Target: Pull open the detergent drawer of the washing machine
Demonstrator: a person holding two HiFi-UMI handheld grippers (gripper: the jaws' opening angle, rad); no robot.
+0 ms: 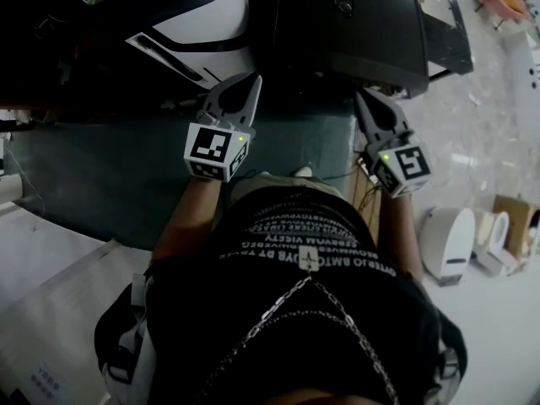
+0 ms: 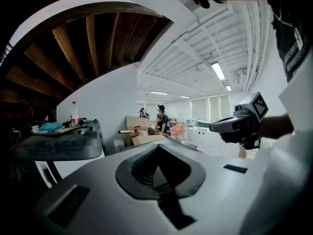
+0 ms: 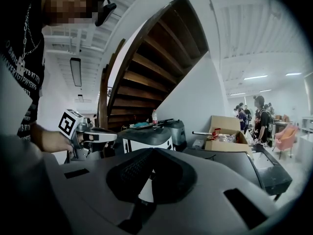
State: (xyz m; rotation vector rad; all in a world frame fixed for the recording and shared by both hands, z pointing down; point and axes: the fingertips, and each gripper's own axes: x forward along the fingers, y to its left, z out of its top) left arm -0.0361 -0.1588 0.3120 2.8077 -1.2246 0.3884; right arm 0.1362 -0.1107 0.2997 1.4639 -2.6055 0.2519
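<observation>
Beyond tongs, white black-trimmed washing machine (image 1: 198, 36) stands well apart; detergent drawer not discernible. Both closed, empty: left tongs (image 1: 252, 80), right tongs (image 1: 362, 94), side by side, near level. Likely carry pose for approach, nothing yet within reach.

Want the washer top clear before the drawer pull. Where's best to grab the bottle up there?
Take the bottle by its body, below the red cap, coming level from the front, a jaw on either side. It stands upright, slim and round, so a side pinch should fit; the wall is behind it and a teal cloth lies beside it on the washing machine.
</observation>
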